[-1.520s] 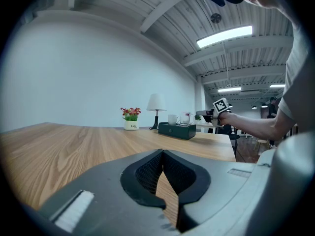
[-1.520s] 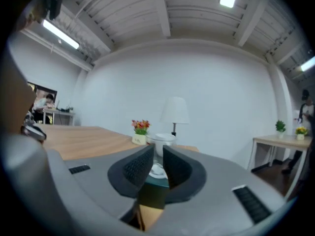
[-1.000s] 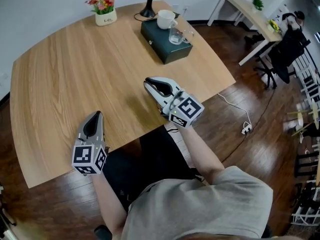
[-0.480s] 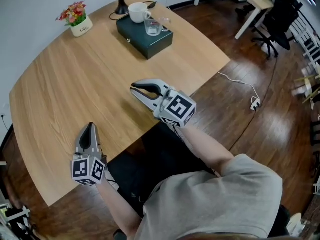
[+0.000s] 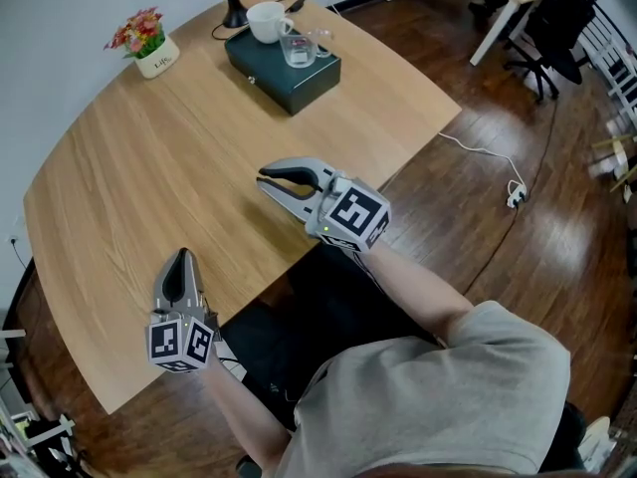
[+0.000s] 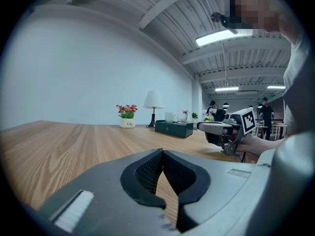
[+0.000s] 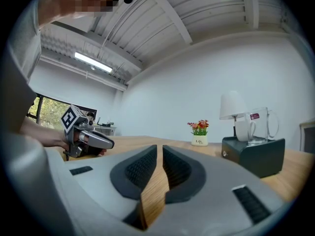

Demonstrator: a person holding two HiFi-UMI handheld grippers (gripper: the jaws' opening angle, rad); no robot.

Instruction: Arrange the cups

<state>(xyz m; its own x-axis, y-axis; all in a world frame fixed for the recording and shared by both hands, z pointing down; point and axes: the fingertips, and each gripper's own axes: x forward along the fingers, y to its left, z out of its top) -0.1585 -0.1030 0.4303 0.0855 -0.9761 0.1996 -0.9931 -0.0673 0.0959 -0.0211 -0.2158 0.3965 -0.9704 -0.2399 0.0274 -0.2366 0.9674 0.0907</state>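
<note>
A white cup [image 5: 267,22] and a clear glass cup [image 5: 299,48] stand side by side on a dark green box [image 5: 289,76] at the table's far side. Both show small in the left gripper view, cup [image 6: 170,117] and glass [image 6: 183,116], and larger in the right gripper view, cup [image 7: 242,129] and glass [image 7: 261,127]. My left gripper [image 5: 181,262] rests near the table's front edge, shut and empty. My right gripper [image 5: 267,177] hovers over the table to its right, also shut on nothing. Both are far from the cups.
A small pot of flowers [image 5: 144,43] sits at the far left of the wooden table [image 5: 149,167]. A lamp base [image 5: 234,8] stands behind the box. A cable [image 5: 488,172] lies on the dark floor at the right, near desks and a chair [image 5: 552,18].
The head camera has swung, so the table sits differently in view. Both grippers keep their places over the table and stay shut.
</note>
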